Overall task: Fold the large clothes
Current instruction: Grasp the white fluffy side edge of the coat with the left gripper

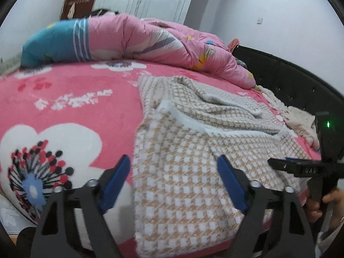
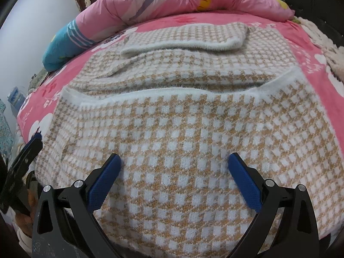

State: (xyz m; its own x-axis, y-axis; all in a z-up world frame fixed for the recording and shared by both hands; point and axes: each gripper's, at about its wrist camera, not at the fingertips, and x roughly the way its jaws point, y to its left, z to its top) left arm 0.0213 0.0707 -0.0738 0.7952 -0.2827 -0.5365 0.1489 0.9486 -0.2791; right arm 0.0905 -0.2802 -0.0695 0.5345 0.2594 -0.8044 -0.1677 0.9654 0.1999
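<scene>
A tan-and-white houndstooth knit sweater (image 2: 182, 129) lies on the pink floral bed, partly folded, with a white-edged fold across its middle and a folded sleeve at the far end (image 2: 185, 36). It also shows in the left wrist view (image 1: 182, 182), reaching the bed's near edge. My left gripper (image 1: 174, 167) is open and empty, hovering over the sweater's near left edge. My right gripper (image 2: 174, 163) is open and empty just above the sweater's near part. The right gripper's body shows at the right of the left wrist view (image 1: 305, 167).
A pink quilt (image 1: 150, 40) and a blue pillow (image 1: 53, 45) are piled at the far side of the bed. A black padded bed frame (image 1: 290, 79) runs along the right. A cream fuzzy cloth (image 1: 296, 116) lies by it. Pink sheet (image 1: 64, 107) spreads left of the sweater.
</scene>
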